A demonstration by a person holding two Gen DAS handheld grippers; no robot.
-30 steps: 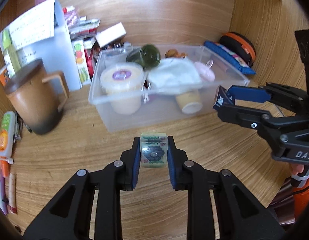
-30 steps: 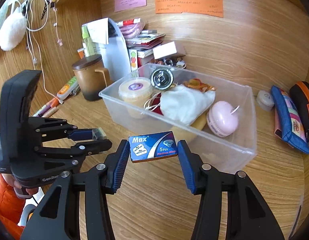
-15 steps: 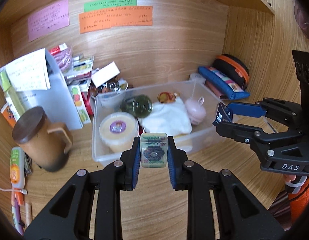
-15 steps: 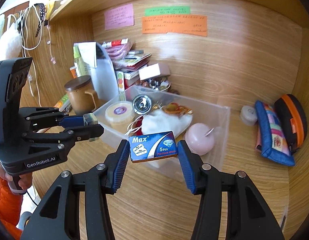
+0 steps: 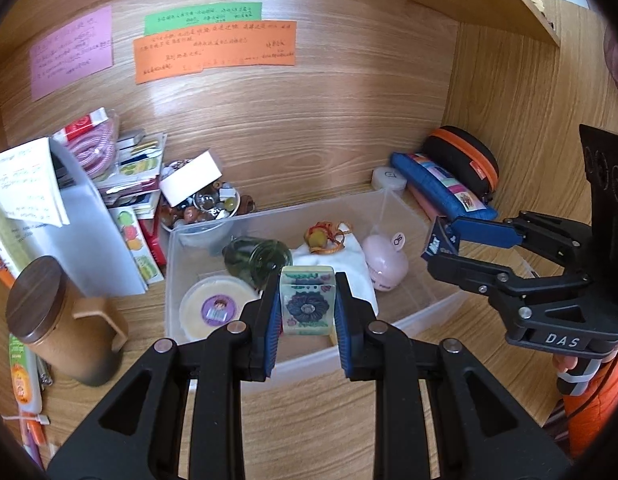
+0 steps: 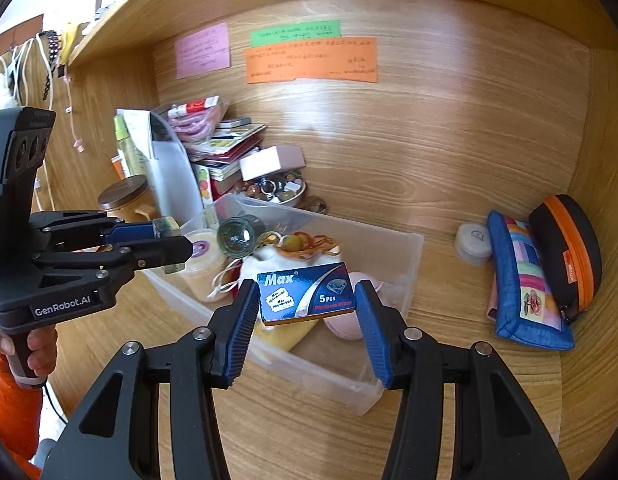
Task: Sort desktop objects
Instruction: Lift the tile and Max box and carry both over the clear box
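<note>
My left gripper (image 5: 307, 308) is shut on a pale green mahjong tile (image 5: 307, 300) with a dark flower print, held above the front of a clear plastic bin (image 5: 409, 316). My right gripper (image 6: 307, 304) is shut on a blue "Max" razor blade box (image 6: 307, 294), held over the bin's (image 6: 309, 364) near side. The right gripper also shows in the left wrist view (image 5: 443, 244), and the left gripper in the right wrist view (image 6: 169, 240). The bin holds a yellow lidded tub (image 5: 215, 310), a green glass jar (image 5: 257, 258), a white cloth (image 5: 329, 256) and a pink round case (image 5: 385, 262).
A brown lidded mug (image 5: 57, 320) stands left of the bin, with a white folder (image 5: 81, 240) and stacked packets behind. A bowl of trinkets (image 5: 205, 208) sits at the back. A blue pouch (image 6: 525, 280), a black-orange case (image 6: 569, 248) and a small white tub (image 6: 473, 242) lie at the right.
Both grippers have risen and pulled back with their objects still held, so the bin now appears lower and further off, and more of the back wall with its notes shows.
</note>
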